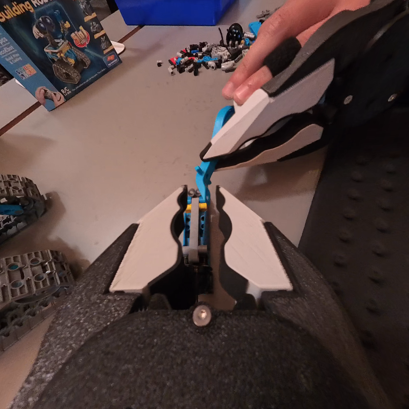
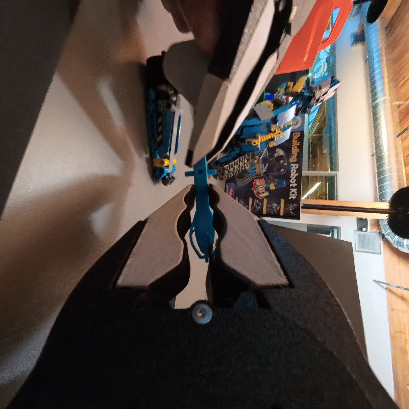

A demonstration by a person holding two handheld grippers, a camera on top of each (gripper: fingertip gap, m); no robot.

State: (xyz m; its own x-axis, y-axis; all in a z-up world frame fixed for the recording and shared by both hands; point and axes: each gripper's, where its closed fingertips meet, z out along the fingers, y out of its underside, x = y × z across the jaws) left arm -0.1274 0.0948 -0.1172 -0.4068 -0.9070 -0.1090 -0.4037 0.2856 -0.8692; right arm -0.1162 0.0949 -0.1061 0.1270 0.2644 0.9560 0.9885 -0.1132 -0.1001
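My right gripper (image 2: 200, 188) is shut on a thin blue curved plastic piece (image 2: 202, 221) with a small cross pin near its free end. In the left wrist view the right gripper (image 1: 208, 159) comes in from the upper right, a hand (image 1: 265, 48) on it, with the blue piece (image 1: 204, 177) pointing down. My left gripper (image 1: 201, 188) has its jaws a narrow gap apart, and the piece's free end sits between its tips. Through that gap a blue and grey beam assembly with yellow pins (image 1: 194, 221) shows. In the right wrist view this assembly (image 2: 163, 132) lies on the table beside the left gripper (image 2: 197, 162).
A printed robot kit box (image 1: 55, 51) stands at the far left. A pile of small loose parts (image 1: 210, 55) lies behind, near a blue bin (image 1: 172, 11). Grey tracked treads (image 1: 33, 276) sit at the left edge. A built blue model (image 2: 265, 132) stands before the box. Left tips and right tips are each some 20 centimeters from the built blue model (image 2: 265, 132).
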